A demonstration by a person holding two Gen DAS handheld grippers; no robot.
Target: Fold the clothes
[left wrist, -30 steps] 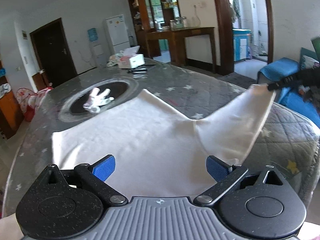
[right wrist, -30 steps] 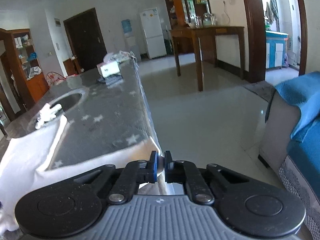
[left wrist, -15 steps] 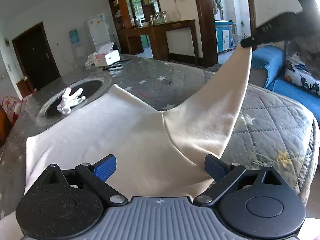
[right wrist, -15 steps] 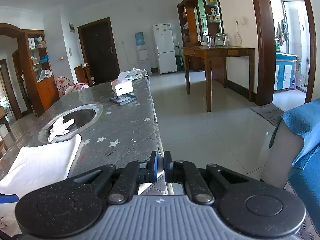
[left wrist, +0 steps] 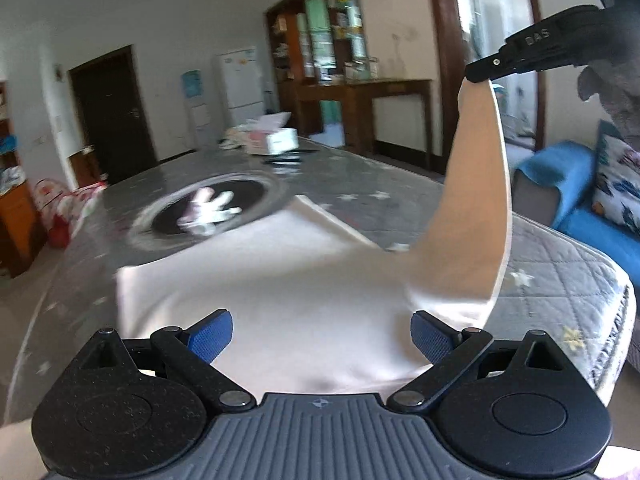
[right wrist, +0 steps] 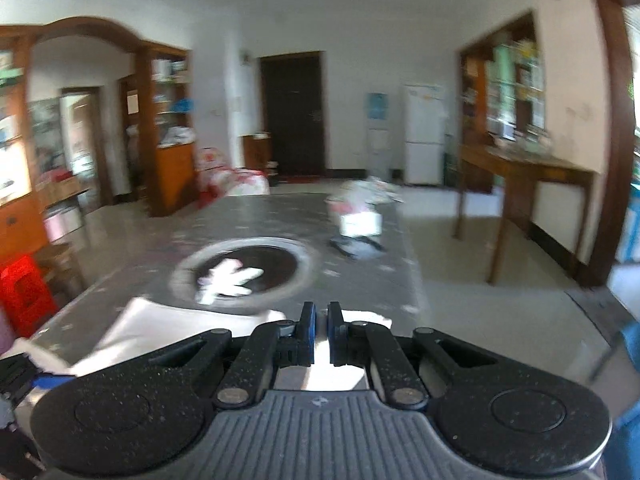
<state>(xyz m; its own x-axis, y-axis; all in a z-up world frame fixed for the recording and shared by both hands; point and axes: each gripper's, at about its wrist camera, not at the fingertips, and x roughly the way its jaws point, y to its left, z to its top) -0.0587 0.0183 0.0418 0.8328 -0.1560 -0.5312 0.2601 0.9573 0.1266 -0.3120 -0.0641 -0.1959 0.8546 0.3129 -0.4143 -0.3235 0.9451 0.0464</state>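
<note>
R gripper (left wrist: pixel 478 76) pinches 1 corner of the cream cloth (left wrist: pixel 304 280), lifted high on the R side. The rest lies flat to the L, so the fold goes leftward. L gripper (left wrist: pixel 320 338) hovers over the near edge w/ jaws spread.

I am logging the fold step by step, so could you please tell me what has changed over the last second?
The right tool, shut on a corner of the white garment, has lifted that corner from near table height to high above the table, swinging toward the middle. The left tool stays open over the garment's near edge, and the rest of the garment stays flat.
</note>
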